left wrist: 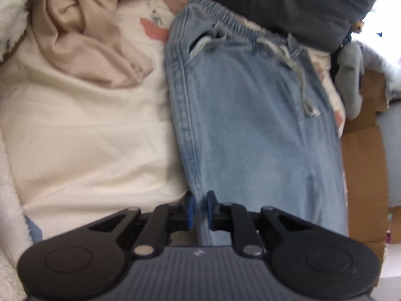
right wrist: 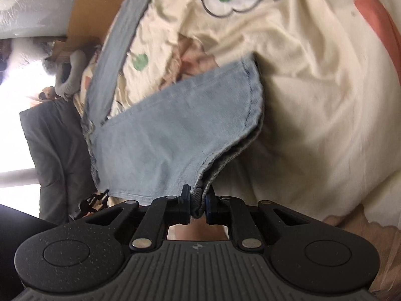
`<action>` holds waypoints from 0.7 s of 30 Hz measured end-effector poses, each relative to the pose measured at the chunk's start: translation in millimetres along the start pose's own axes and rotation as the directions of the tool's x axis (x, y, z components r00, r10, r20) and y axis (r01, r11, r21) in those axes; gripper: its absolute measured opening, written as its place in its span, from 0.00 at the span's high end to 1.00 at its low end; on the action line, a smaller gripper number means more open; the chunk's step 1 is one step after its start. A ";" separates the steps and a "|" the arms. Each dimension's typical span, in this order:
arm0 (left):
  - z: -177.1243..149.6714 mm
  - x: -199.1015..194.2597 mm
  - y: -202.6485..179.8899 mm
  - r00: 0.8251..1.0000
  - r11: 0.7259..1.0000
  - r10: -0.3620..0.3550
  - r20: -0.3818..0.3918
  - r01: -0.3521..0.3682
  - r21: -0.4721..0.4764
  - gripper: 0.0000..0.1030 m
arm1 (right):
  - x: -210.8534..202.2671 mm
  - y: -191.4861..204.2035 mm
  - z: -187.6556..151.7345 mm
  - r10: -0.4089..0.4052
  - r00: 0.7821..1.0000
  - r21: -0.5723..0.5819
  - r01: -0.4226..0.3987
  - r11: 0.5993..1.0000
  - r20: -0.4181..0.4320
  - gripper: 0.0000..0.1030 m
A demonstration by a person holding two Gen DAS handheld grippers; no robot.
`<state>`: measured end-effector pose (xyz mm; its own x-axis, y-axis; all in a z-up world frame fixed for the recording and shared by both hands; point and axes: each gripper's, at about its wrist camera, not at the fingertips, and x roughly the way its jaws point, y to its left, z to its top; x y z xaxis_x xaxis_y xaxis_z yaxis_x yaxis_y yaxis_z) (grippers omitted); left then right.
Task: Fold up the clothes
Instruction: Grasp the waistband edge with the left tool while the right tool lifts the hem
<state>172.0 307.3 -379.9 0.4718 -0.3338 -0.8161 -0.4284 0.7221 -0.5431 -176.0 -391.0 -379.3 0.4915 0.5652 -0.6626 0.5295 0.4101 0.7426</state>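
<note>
Denim jeans (left wrist: 240,115), light blue, spread ahead of left gripper (left wrist: 199,212) on cream printed bedsheet (left wrist: 82,138); elastic drawstring waistband (left wrist: 238,28) at far end. Left gripper clenched on side-seam edge right at fingertips. Right gripper (right wrist: 198,204) clamped on leg-hem corner (right wrist: 200,190), leg lifted off sheet, hem sagging forward. Likely soft, limp, moderately heavy; drapes, will not hold shape. Not slippery, not fragile. Best holds: thick seams, hem corners, waistband. Beige garment (left wrist: 82,32) crumpled ahead-left of left gripper.

Pale blue denim on cream bedding

The jeans (left wrist: 250,125) are faded light blue (drawstring off-white); at ten o'clock a beige garment (left wrist: 82,37) lies on the cream sheet (right wrist: 313,87), printed with green and coral shapes.
</note>
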 end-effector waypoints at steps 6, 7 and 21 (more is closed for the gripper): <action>22.5 1.4 -1.0 0.999 0.999 -0.011 0.051 0.014 -0.048 0.91 | -10.5 17.9 10.5 0.030 0.999 -0.019 -0.029 0.999 0.036 0.92; 26.4 2.9 -1.8 0.998 0.998 -0.012 0.061 0.015 -0.055 0.91 | -12.4 20.2 12.0 0.033 0.999 -0.022 -0.032 0.999 0.042 0.92; 66.6 23.2 -1.2 0.989 0.999 0.004 0.145 0.004 -0.054 0.88 | -29.7 47.9 25.0 0.042 0.996 -0.040 -0.039 0.998 0.077 0.92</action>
<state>234.8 339.1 -385.0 0.5772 -0.2394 -0.7807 -0.4676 0.6869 -0.5563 -147.9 -406.0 -326.6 0.5649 0.5249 -0.6367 0.4822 0.4162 0.7709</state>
